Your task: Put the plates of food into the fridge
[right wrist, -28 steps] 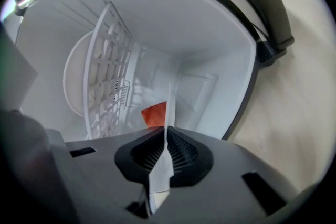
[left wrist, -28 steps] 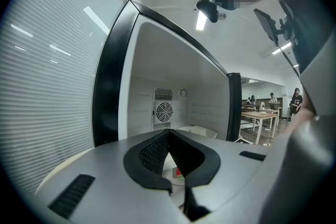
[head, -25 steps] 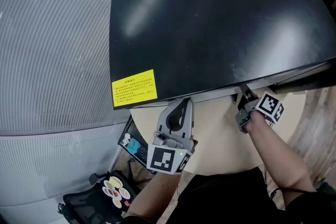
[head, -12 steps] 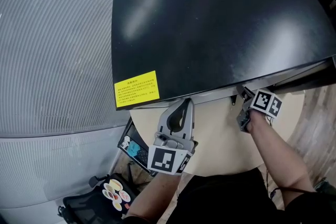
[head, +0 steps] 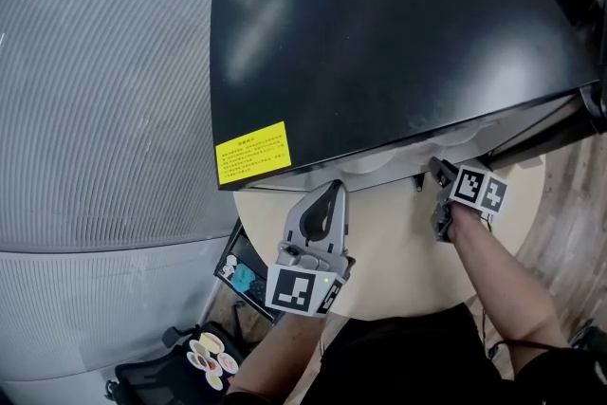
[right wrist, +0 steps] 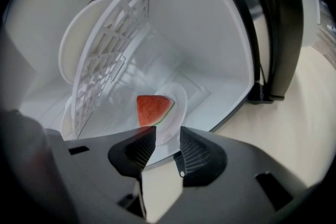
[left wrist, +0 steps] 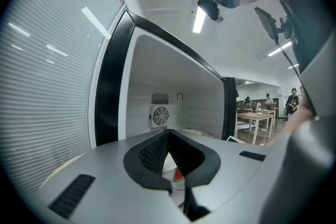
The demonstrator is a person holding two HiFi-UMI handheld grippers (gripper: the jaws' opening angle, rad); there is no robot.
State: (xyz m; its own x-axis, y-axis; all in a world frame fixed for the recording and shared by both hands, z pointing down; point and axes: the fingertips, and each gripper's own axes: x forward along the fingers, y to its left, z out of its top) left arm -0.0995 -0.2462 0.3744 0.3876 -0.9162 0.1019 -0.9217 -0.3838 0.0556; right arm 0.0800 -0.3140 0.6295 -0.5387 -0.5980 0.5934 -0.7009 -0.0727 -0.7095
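Note:
A white plate (right wrist: 174, 105) with a watermelon slice (right wrist: 152, 109) lies on the floor inside the open black fridge (head: 398, 43). My right gripper (right wrist: 168, 134) is at the fridge mouth with its jaws apart. They have just been opening, and the plate's near rim shows in the gap, touched by neither pad. In the head view the right gripper (head: 438, 174) reaches under the fridge's front edge. My left gripper (head: 332, 192) hovers over the round table with its tips together, pointing into the white fridge interior (left wrist: 173, 97). A bit of white plate and red food shows through the hollow behind the left gripper's (left wrist: 168, 134) tips.
A white wire shelf (right wrist: 113, 55) spans the fridge above the plate, with another white plate (right wrist: 76, 44) on it. The black door (right wrist: 273, 23) stands open at the right. The beige table (head: 398, 251) runs under the fridge. A dark chair (head: 180, 365) sits at the lower left.
The right gripper has rolled at the wrist, so its marker cube faces up more squarely. The left gripper has kept still. More of the fridge's white inner edge now shows.

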